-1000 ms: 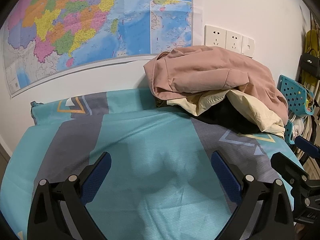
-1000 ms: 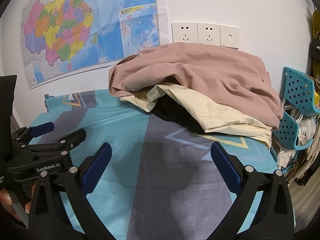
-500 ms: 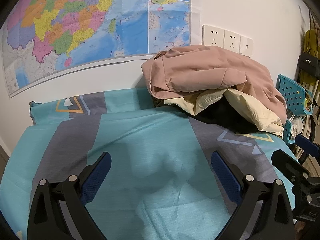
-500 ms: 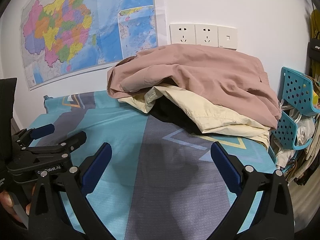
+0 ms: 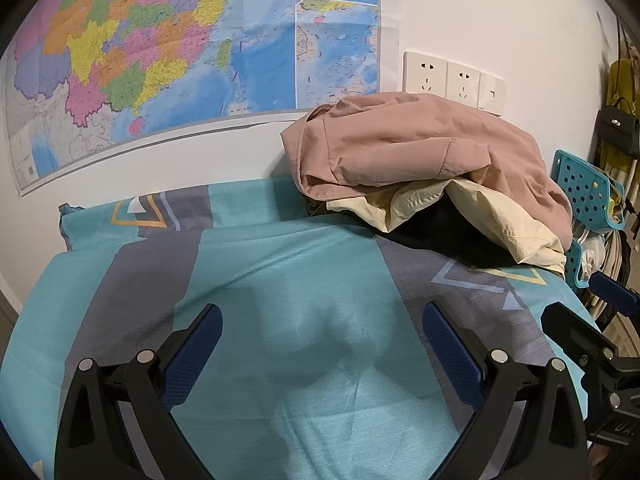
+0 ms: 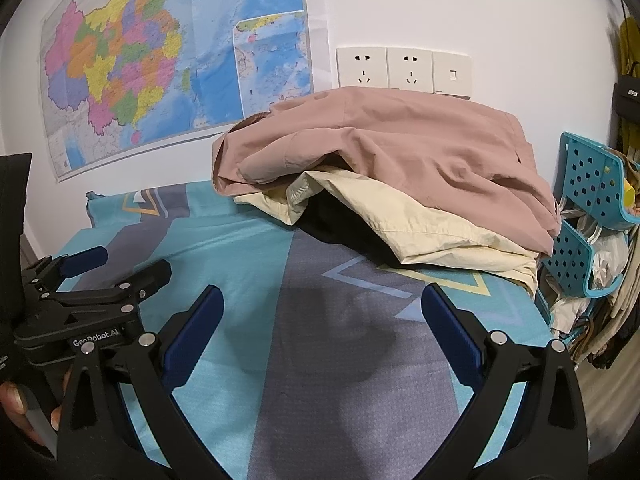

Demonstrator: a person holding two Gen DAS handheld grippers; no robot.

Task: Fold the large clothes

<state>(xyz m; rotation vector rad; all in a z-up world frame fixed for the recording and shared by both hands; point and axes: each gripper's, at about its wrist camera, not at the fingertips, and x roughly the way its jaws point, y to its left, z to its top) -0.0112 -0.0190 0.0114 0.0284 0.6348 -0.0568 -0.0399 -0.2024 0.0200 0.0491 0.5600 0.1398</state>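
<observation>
Left gripper (image 5: 322,340) and right gripper (image 6: 322,320): both spread wide, empty, above bedsheet (image 5: 288,264); pink garment (image 6: 400,148) tops clothes pile beyond, untouched.

A: From where does the left wrist view look?

B: It sits behind the wide-apart blue-padded fingers of the left gripper (image 5: 322,344), low over the teal and grey patterned bedsheet (image 5: 288,264), and faces the white wall with the big colourful paper map (image 5: 160,60).

A: And the right wrist view?

B: The same direction, from behind the right gripper (image 6: 322,328), but nearer to the heap of dusty-pink, cream and black clothes (image 6: 400,160).

A: What do both share?

B: The sheet, map, heap, three white wall sockets (image 5: 452,80) and perforated teal plastic baskets (image 6: 592,184). Each view also catches the other gripper at its edge.
</observation>
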